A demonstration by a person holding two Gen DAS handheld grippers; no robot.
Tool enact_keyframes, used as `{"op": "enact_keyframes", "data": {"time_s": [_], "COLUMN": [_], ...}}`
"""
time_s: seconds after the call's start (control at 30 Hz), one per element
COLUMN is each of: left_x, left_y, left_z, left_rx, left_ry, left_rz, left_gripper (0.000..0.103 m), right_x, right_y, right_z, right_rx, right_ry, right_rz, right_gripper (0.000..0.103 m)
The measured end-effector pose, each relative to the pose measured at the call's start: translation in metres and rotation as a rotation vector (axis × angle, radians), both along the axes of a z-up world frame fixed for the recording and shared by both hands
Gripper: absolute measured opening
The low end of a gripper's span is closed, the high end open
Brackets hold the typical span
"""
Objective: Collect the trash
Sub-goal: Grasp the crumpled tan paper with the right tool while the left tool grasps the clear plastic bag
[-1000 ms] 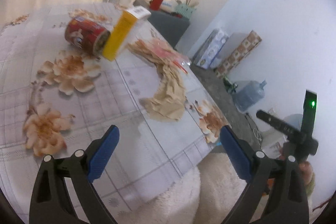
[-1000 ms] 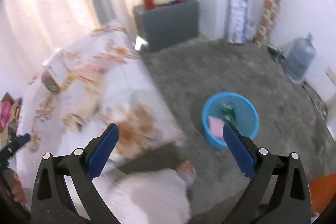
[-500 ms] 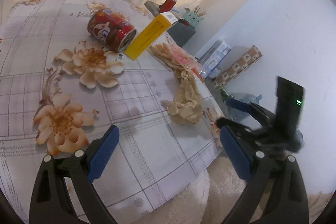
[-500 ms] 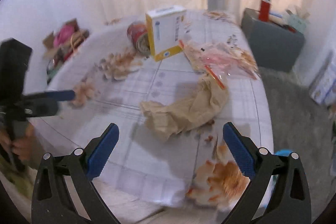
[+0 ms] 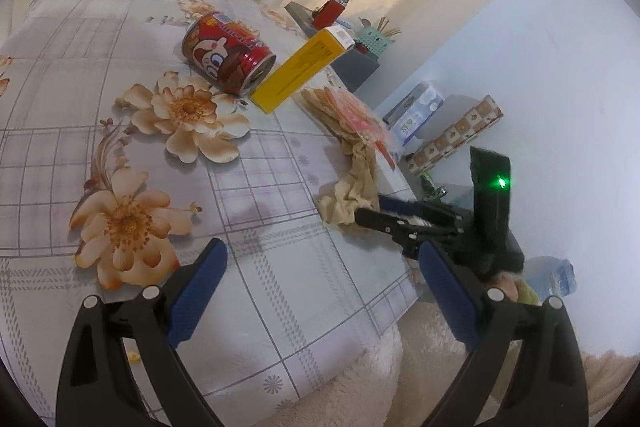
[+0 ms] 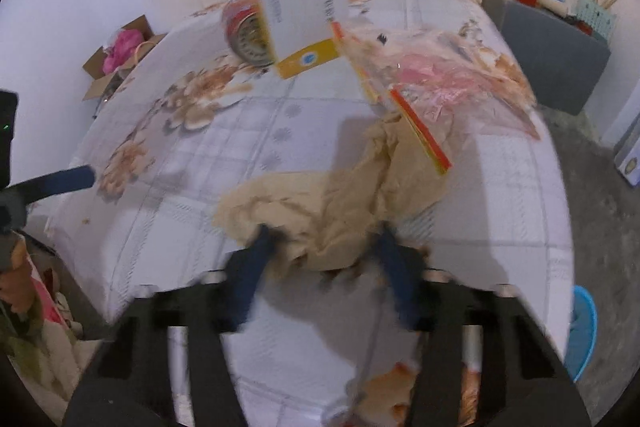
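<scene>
The right gripper (image 6: 322, 247) is reaching down at the near end of the crumpled brown paper (image 6: 320, 203) on the tabletop (image 6: 248, 131); its jaws have just been closing, with the paper's edge bunched between them, though blur is hiding whether the pads are pressing it. Beyond those jaws a clear plastic bag (image 6: 436, 79), a yellow-and-white box (image 6: 304, 7) and a red can (image 6: 244, 27) are lying. The left gripper (image 5: 324, 279) is hovering with jaws spread wide, nothing between them.
</scene>
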State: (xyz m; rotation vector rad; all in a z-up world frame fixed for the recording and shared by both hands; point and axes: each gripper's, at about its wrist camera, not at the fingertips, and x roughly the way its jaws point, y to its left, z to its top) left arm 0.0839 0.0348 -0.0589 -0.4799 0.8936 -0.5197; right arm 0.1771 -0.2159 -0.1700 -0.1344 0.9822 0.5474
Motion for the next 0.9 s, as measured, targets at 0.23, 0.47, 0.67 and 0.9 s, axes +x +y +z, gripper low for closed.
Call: {"op": "enact_keyframes", "data": {"time_s": [0.23, 0.47, 0.67, 0.9], "left_x": [0.000, 0.018, 0.056, 0.119], "left_y": [-0.001, -0.026, -0.089, -0.182], "left_z": [-0.003, 0.005, 0.046, 0.041], "left_rx": [0.003, 0.020, 0.122, 0.260], "left_ry": [0.010, 0.002, -0.120, -0.034], "left_rz": [-0.004, -0.080, -0.240, -0.356], "left_gripper": [0.094, 0.094, 0.095, 0.095], "right_x": [-0.050, -0.092, -0.101, -0.107], "right_y": [-0.002, -0.011, -0.028, -0.045], "right_z": [0.009, 0.012, -0.003, -0.008], "right_rx": [0.199, 0.324, 0.409, 0.471], "right_ry": [0.120, 0.150, 0.194, 0.201], "right_rz": [0.008, -0.033, -0.119, -0.169], "right_gripper": [0.012, 0.012, 0.012, 0.013]}}
